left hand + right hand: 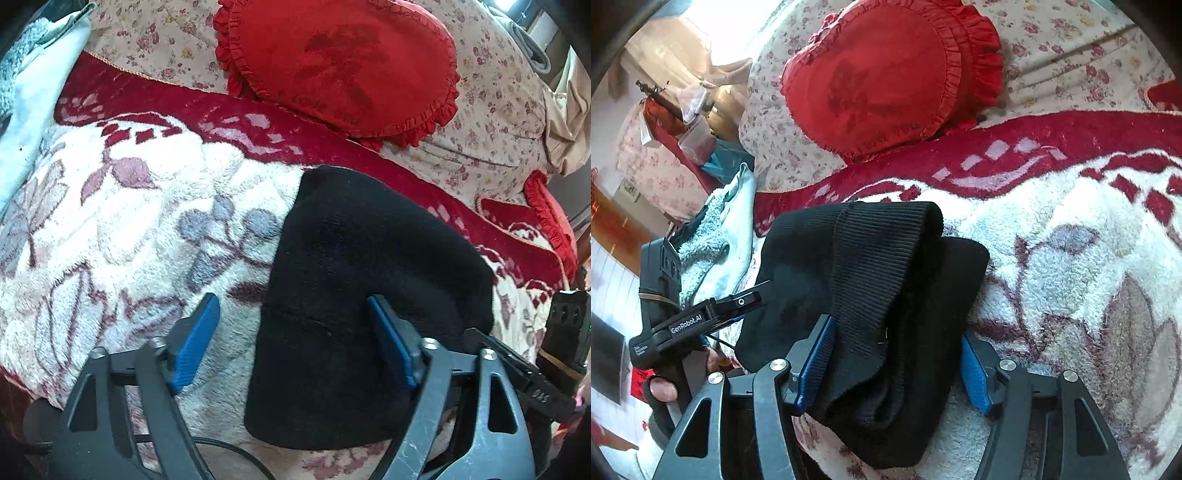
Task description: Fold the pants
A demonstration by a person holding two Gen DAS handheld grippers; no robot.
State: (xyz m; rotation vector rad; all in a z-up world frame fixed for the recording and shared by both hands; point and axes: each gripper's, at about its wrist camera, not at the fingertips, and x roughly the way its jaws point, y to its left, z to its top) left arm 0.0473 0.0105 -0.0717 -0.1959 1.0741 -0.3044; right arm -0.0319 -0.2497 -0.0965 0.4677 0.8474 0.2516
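The black pants [354, 280] lie folded into a compact bundle on a fleece blanket [122, 206] with a red and white flower pattern. In the left wrist view my left gripper [295, 332] is open, its blue pads wide apart over the bundle's left edge. In the right wrist view the pants [871, 295] show a ribbed cuff folded on top. My right gripper [897, 354] is open, its blue pads on either side of the near end of the bundle. The left gripper's body [698, 317] shows at the left of that view.
A red ruffled heart cushion [343, 62] lies behind the pants on a floral quilt [491, 122]. A second red cushion [550, 218] is at the right. Light blue towels [720, 236] are piled at the blanket's edge. Room furniture [668, 122] stands beyond.
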